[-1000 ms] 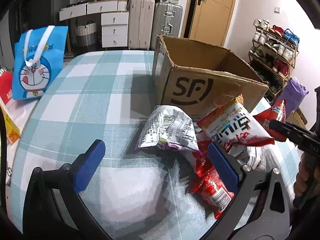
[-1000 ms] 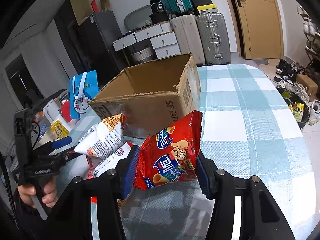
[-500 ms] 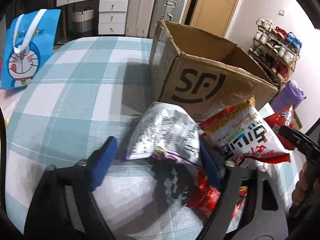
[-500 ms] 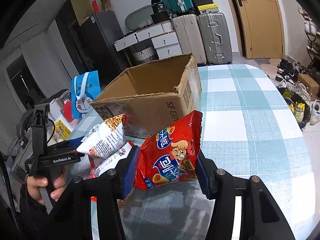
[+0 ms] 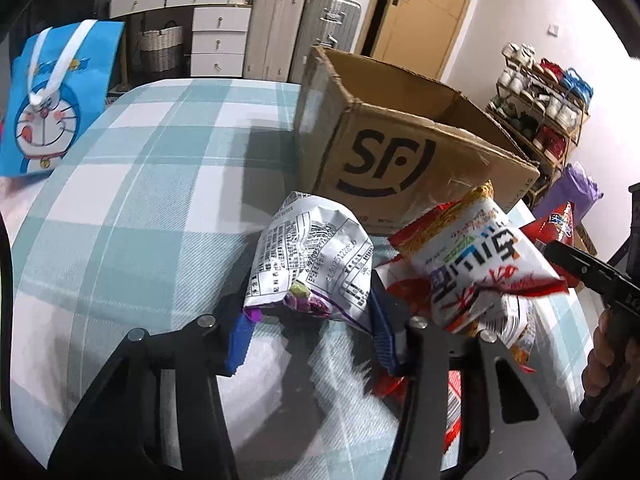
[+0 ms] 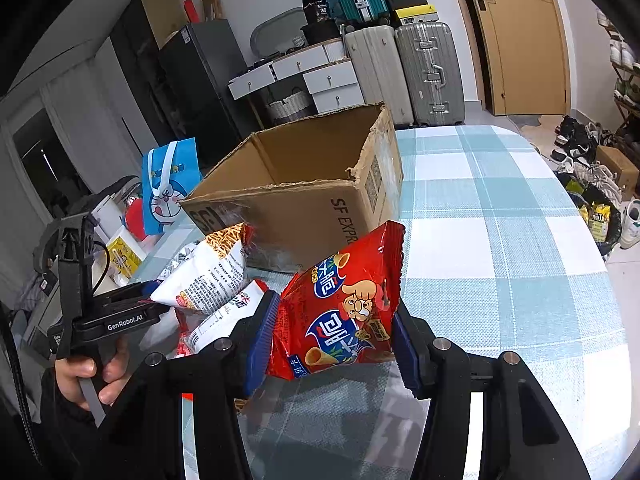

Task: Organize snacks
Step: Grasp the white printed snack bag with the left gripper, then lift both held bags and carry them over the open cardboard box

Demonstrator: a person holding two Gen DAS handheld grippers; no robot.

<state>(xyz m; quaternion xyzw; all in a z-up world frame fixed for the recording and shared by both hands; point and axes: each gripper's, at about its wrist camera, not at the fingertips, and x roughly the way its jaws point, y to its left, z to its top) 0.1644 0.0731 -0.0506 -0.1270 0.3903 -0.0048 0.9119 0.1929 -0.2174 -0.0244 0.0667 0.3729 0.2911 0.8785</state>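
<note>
Fingers of the left gripper [image 5: 308,332] are closing on a crumpled white snack bag [image 5: 316,264] printed with small black text, purple showing at its lower edge. Blue pads sit against both sides of the bag's bottom, pinching it. Bag lies on the checked teal-and-white worktop [image 5: 132,208], just in front of the open cardboard box [image 5: 384,156] marked with a large black logo.

Fingers of the right gripper [image 6: 332,340] are clenched on a red snack bag [image 6: 344,308] with a cartoon figure; both blue pads press its sides and the bag stands upright between them, lifted off the worktop [image 6: 500,248]. Box [image 6: 312,196] stands just behind it, top open; its inside is not visible from either view.

Beside the white bag, to its right in the left wrist view, a red-and-white noodle-snack bag [image 5: 480,256] rests tilted on top of more packets [image 5: 508,328] in a loose pile. Same pile appears at left in the right wrist view [image 6: 212,276], near the box's front corner.

Blue cartoon gift bag [image 5: 52,100] stands at the far left edge of the worktop, well apart from the snacks. Suitcases [image 6: 404,68] and white drawers [image 6: 320,76] line the back wall. A hand [image 6: 92,372] grips the left gripper's handle.
</note>
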